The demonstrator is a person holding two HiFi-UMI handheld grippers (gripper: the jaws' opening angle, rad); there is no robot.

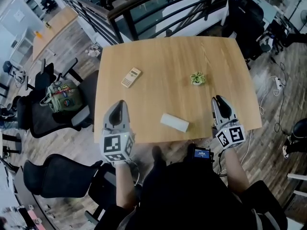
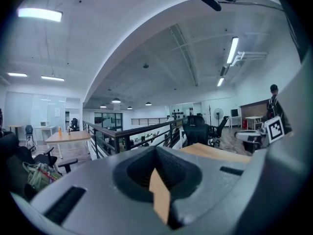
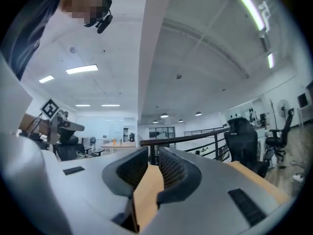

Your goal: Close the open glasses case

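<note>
At the lower edge, the left claw [image 1: 120,102] was pinched together and empty, and the right claw [image 1: 217,98] stood narrowly apart, empty. Between them, at lower centre of the desk [image 1: 163,56], lay the glasses case [image 1: 174,122]. It was probably light, stiff and smooth, best pressed on the lid.
</note>
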